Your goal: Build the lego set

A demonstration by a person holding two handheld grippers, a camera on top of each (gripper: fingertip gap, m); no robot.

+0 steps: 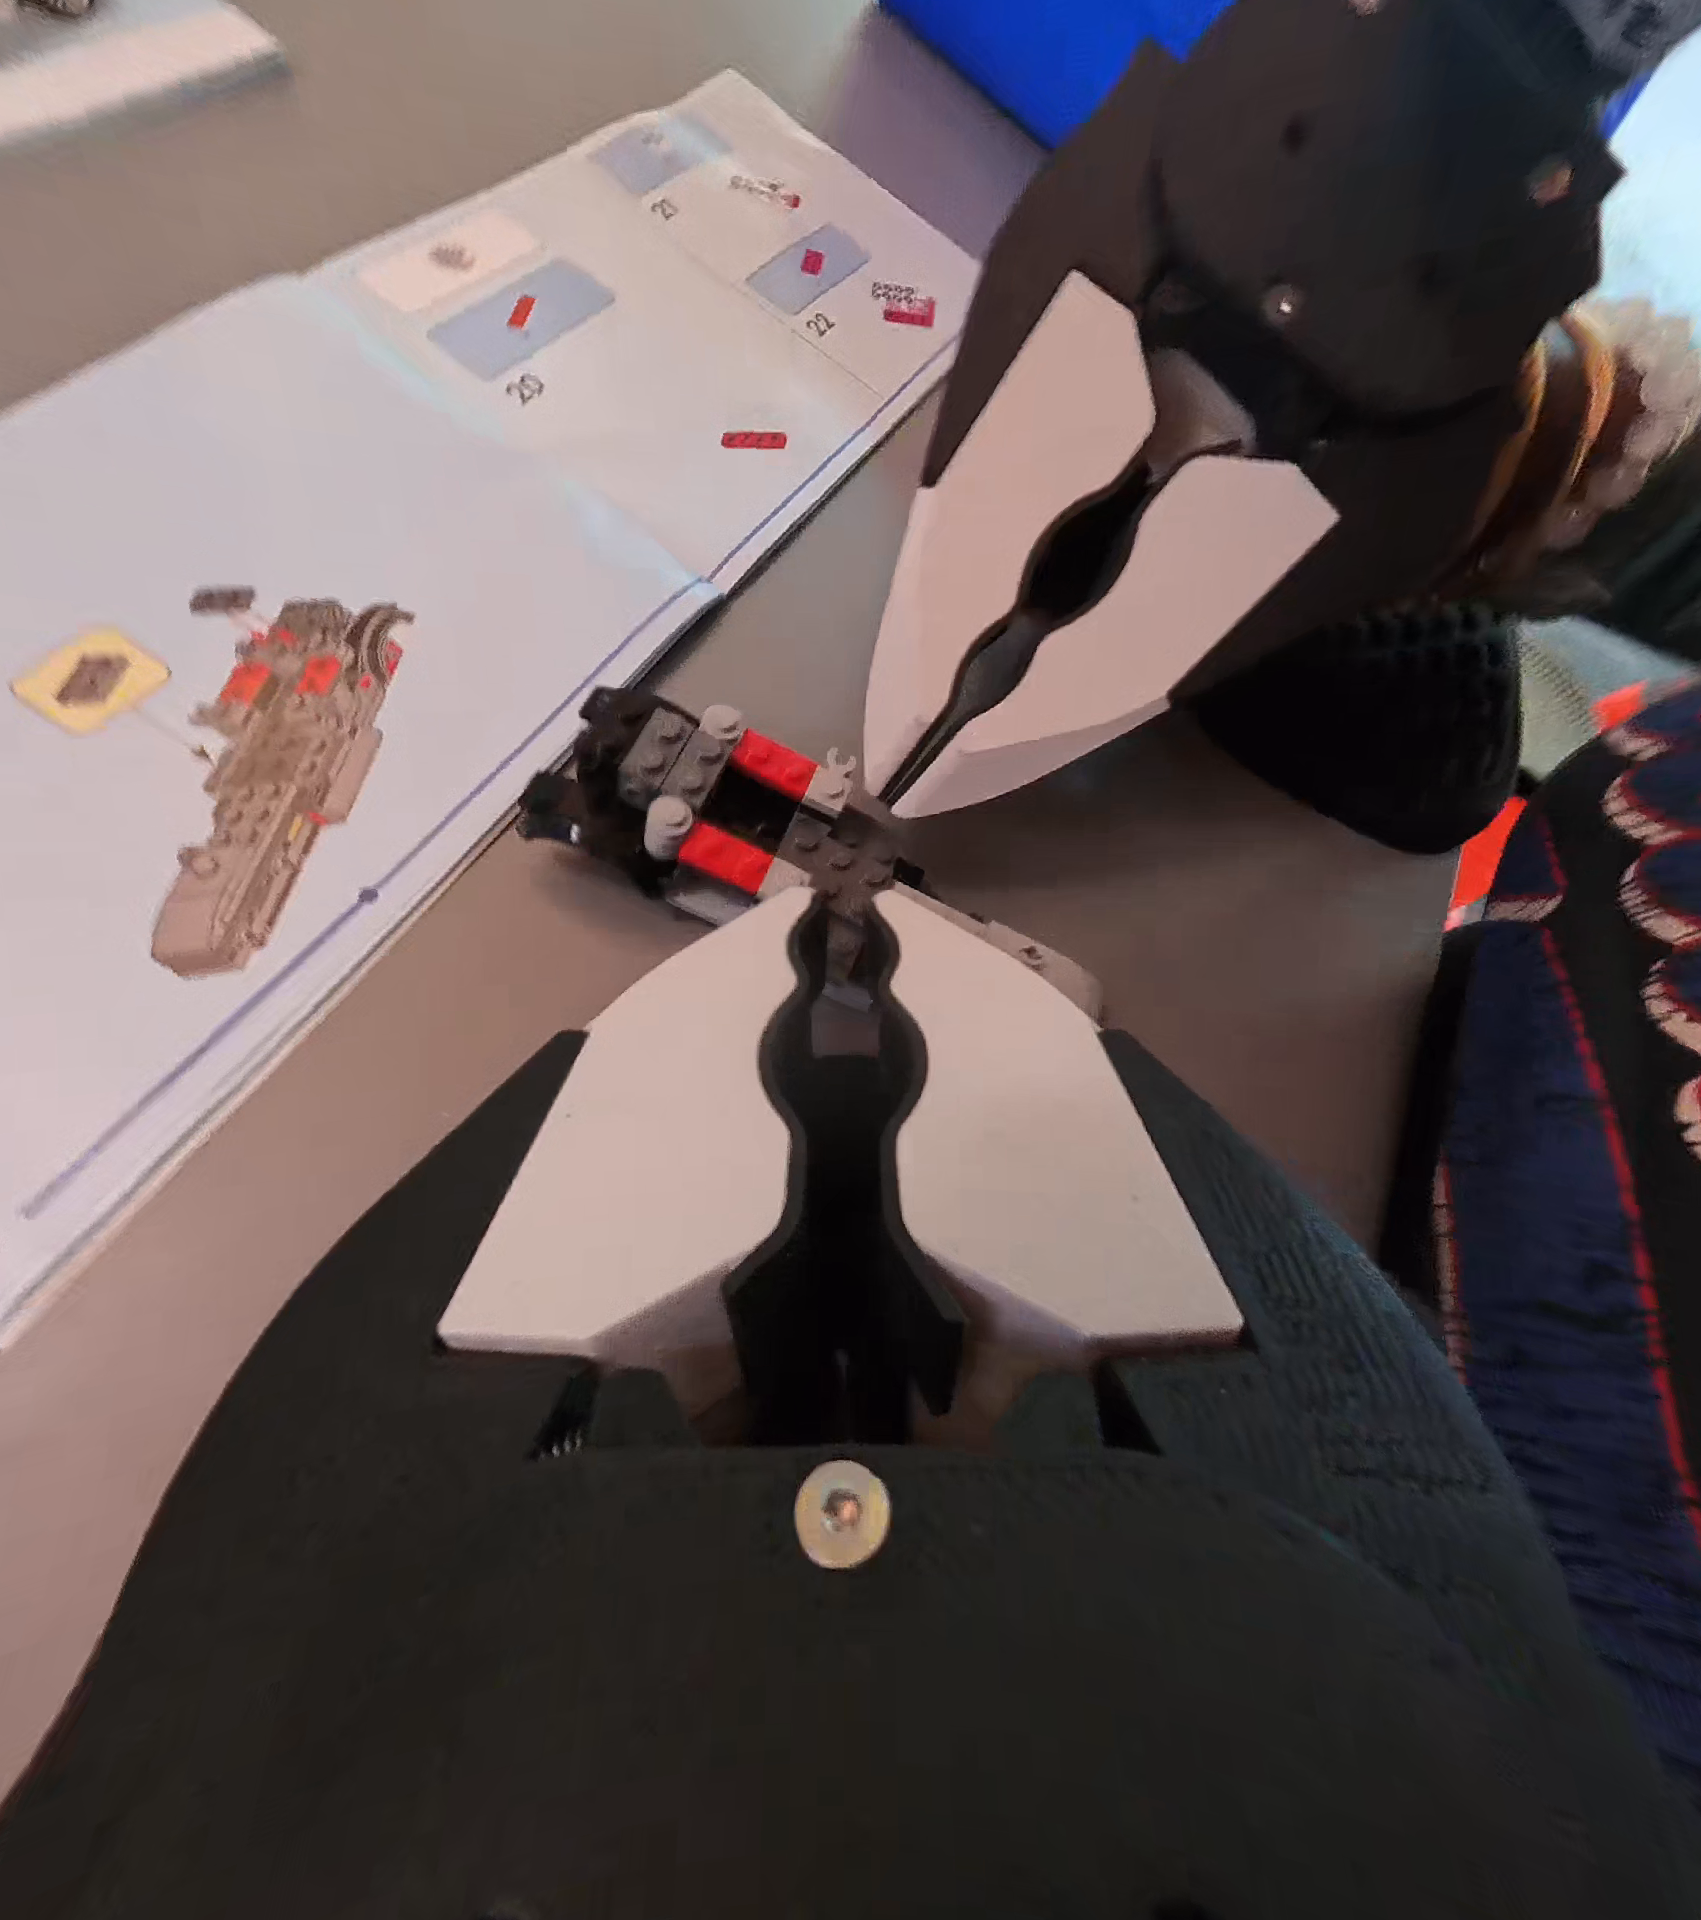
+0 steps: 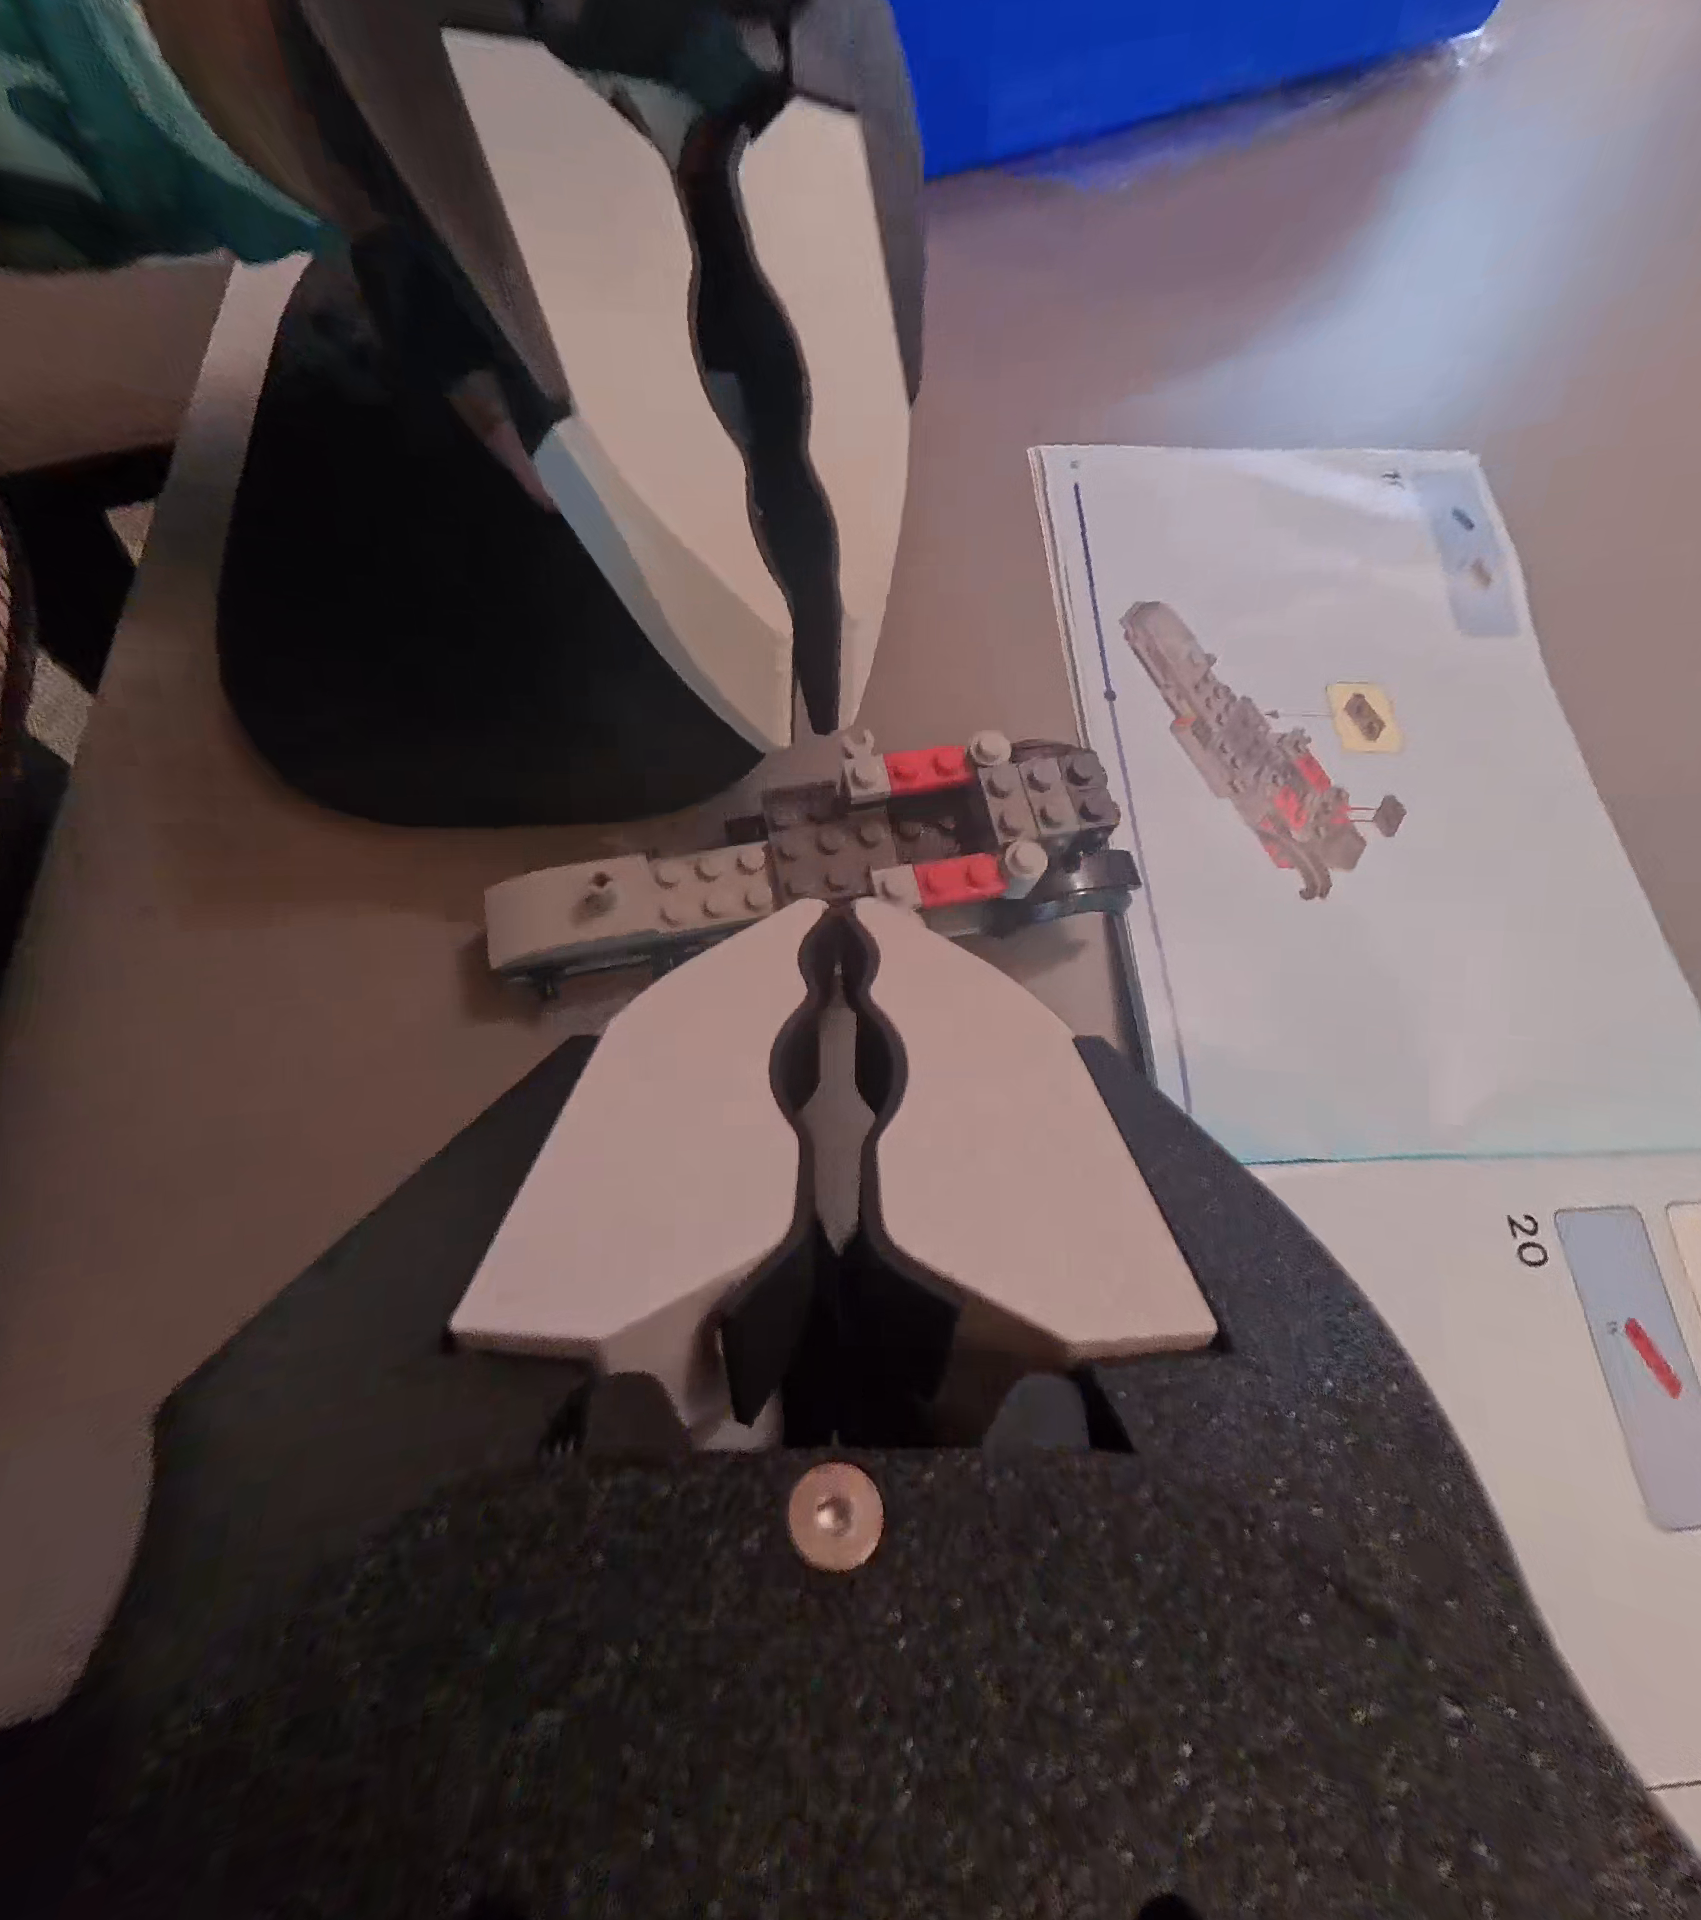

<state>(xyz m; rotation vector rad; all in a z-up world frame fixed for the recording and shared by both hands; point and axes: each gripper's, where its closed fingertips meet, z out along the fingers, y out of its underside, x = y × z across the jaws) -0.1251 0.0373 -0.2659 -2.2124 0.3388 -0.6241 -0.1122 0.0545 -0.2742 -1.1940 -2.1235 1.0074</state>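
Left tongs (image 1: 841,914) fill the foreground, tips pressed together on the near edge of the lego model (image 1: 711,805), pinching its dark grey plate. Straight across at twelve o'clock come the right tongs (image 1: 893,795), also closed, tips meeting the model's far edge at a small light grey piece. From the right wrist view, the model (image 2: 825,842) lies flat on the grey table (image 2: 306,935), grey and red bricks with a pale rounded nose out at nine o'clock. The right tongs (image 2: 835,909) nip it from below, the left tongs (image 2: 820,732) from above. The open instruction booklet (image 2: 1397,831) lies at three o'clock, and a blue bin (image 2: 1137,73) sits up at one o'clock.
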